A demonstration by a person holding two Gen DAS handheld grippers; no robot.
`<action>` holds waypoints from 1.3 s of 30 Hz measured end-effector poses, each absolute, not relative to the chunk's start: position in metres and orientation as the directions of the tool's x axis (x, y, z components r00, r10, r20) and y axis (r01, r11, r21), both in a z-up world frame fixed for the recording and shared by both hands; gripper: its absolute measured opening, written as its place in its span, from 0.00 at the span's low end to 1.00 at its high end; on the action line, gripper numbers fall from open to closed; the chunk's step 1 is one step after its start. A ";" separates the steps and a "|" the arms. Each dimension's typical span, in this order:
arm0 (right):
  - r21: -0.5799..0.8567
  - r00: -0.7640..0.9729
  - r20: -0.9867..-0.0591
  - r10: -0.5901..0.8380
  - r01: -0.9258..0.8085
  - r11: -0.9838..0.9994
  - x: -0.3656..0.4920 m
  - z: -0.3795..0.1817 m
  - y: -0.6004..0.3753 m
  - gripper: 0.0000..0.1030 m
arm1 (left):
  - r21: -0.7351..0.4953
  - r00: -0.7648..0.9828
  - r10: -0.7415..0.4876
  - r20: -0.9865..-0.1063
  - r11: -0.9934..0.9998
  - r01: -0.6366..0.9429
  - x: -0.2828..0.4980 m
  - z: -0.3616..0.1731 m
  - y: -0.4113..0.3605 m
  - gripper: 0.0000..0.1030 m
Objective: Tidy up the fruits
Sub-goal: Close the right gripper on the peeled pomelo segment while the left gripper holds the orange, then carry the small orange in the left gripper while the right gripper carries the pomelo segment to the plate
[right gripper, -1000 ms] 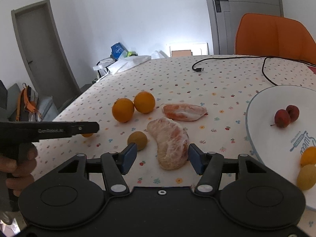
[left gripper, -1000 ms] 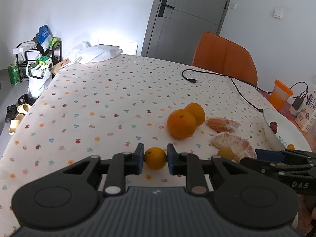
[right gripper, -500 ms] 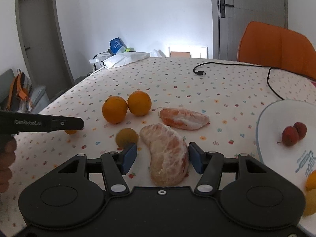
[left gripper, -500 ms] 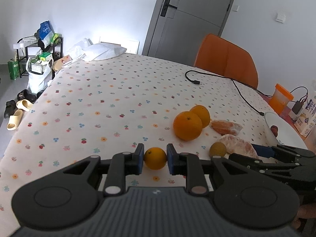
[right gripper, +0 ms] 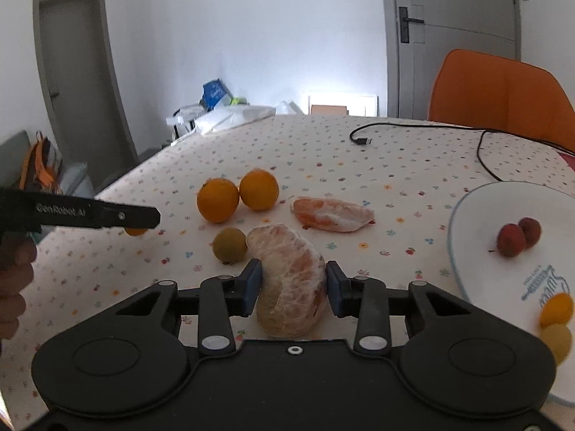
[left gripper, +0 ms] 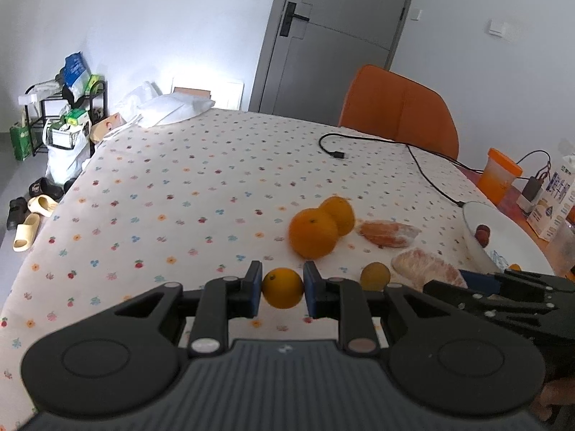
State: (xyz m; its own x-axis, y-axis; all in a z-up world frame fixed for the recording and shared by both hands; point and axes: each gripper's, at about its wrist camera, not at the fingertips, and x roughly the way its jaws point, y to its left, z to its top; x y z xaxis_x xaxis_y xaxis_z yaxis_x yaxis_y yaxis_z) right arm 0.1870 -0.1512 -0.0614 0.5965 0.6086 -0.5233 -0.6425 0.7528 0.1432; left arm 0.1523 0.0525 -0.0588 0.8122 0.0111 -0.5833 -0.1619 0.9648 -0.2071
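Observation:
My left gripper [left gripper: 281,284] is shut on a small orange fruit [left gripper: 282,290], held just above the flowered tablecloth. My right gripper [right gripper: 293,283] is closing on a large peeled citrus piece [right gripper: 287,258]; both blue pads touch its sides. Beside it lie a small greenish-yellow fruit [right gripper: 230,245], a second peeled piece [right gripper: 332,213] and two oranges [right gripper: 217,199] that touch each other. A white plate [right gripper: 478,215] on the right holds two red fruits [right gripper: 517,237] and two small yellow-orange ones.
A black cable [right gripper: 481,143] snakes across the far right of the table. An orange chair [right gripper: 499,89] stands behind it. An orange cup [left gripper: 501,176] and a carton stand past the plate. A hand [right gripper: 14,280] grips the left tool.
The right jaws have closed in from wide apart until they meet the peeled piece, after sliding forward around it. The left gripper still holds the small orange fruit in place.

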 end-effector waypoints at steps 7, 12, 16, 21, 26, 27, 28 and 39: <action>0.184 0.642 -0.459 0.614 -0.608 0.772 0.178 -0.044 -0.186 0.35 | -0.181 0.828 -0.016 -0.560 0.978 -0.104 0.158 -0.046 0.020 0.22; 0.190 0.679 -0.425 0.599 -0.580 0.792 0.174 -0.035 -0.214 0.35 | -0.163 0.838 -0.049 -0.544 0.985 -0.048 0.166 -0.038 -0.008 0.22; 0.193 0.704 -0.405 0.583 -0.558 0.807 0.172 -0.030 -0.235 0.35 | -0.152 0.844 -0.081 -0.531 0.988 -0.001 0.173 -0.032 -0.030 0.22; 0.196 0.737 -0.389 0.553 -0.520 0.831 0.174 -0.028 -0.256 0.35 | -0.141 0.845 -0.112 -0.524 0.989 0.044 0.181 -0.029 -0.054 0.22; 0.207 0.761 -0.379 0.527 -0.485 0.850 0.175 -0.029 -0.279 0.35 | -0.129 0.838 -0.134 -0.528 0.989 0.077 0.189 -0.029 -0.074 0.22; 0.210 0.765 -0.379 0.520 -0.476 0.854 0.175 -0.030 -0.283 0.35 | -0.127 0.837 -0.140 -0.529 0.988 0.085 0.191 -0.029 -0.078 0.22; 0.213 0.771 -0.377 0.513 -0.466 0.858 0.176 -0.030 -0.289 0.35 | -0.125 0.836 -0.144 -0.529 0.988 0.091 0.192 -0.029 -0.082 0.22; 0.241 0.813 -0.371 0.448 -0.382 0.892 0.183 -0.040 -0.329 0.35 | -0.105 0.813 -0.195 -0.549 0.981 0.164 0.209 -0.034 -0.127 0.22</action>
State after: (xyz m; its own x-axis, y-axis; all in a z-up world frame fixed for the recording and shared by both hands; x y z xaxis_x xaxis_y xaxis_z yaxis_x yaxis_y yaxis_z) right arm 0.1830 -0.3294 -0.0402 0.8131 0.4484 -0.3712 -0.3817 0.8922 0.2414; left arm 0.2092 -0.1266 -0.0341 0.8131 -0.1950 -0.5486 0.1642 0.9808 -0.1052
